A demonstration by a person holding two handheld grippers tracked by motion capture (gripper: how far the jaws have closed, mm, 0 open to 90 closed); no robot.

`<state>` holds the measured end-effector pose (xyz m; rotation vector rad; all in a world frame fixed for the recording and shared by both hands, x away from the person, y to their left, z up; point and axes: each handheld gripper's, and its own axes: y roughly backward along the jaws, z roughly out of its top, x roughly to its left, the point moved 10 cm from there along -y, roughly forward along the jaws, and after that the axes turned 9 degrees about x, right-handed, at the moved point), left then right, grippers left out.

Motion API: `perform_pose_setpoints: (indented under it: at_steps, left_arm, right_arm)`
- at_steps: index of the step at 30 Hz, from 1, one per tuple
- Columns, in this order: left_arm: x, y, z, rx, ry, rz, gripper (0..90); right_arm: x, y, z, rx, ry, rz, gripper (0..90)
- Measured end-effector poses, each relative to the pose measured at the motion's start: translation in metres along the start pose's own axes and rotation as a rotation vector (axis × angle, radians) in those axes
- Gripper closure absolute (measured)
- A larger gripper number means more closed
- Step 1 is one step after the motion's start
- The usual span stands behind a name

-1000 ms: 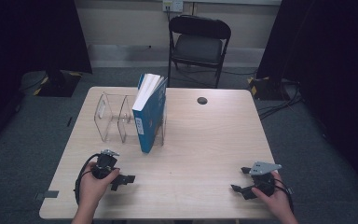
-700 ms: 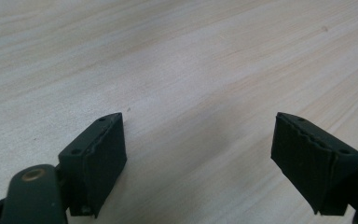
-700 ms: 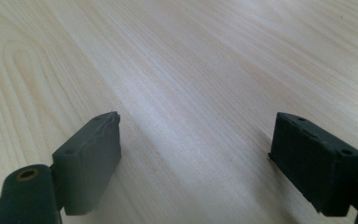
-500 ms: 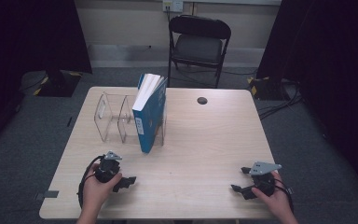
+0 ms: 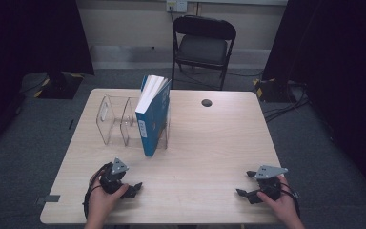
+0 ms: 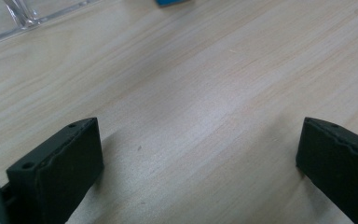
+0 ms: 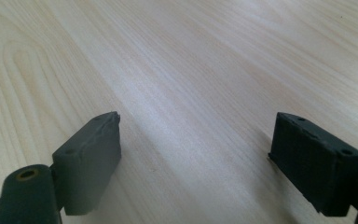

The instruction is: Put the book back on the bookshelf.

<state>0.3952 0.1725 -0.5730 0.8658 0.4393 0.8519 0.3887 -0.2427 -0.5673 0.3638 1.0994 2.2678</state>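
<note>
A blue book [image 5: 153, 114] stands upright in the right-hand slot of a clear plastic rack [image 5: 116, 119] on the far left part of a pale wooden table [image 5: 209, 143], its spine facing the person and its white page edges turned up and away. The rack's other slots, to the left of the book, hold nothing. In the left gripper view a corner of the rack [image 6: 23, 18] and a sliver of the book [image 6: 172, 2] show at the top edge, well apart from the jaws. The left gripper [image 5: 134, 187] sits low over the near left part of the table, held in the person's left hand [image 5: 102, 202], with its cable looping beside the wrist; its jaws have just been opening and now stand wide apart with only bare wood between them, so it grips nothing. The right gripper [image 5: 244, 183] rests low near the right front edge in the right hand [image 5: 281, 202], its jaws also spread wide and released, with bare table between them in the right gripper view. Both grippers are well apart from the book and from each other. A small dark round disc [image 5: 207, 102] lies on the far side of the table, to the right of the book. Behind the table stands a black folding chair [image 5: 202, 43] on grey carpet.
</note>
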Motion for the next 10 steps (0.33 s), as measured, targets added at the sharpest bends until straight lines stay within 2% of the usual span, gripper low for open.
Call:
perform_pose_setpoints:
  at_steps: [10]
  left_arm:
    - [0.0001,0.0002,-0.0007,0.005,0.001,0.004,0.0]
  right_arm:
    - [0.0001,0.0000,0.0000,0.000,0.000,0.001,15.3]
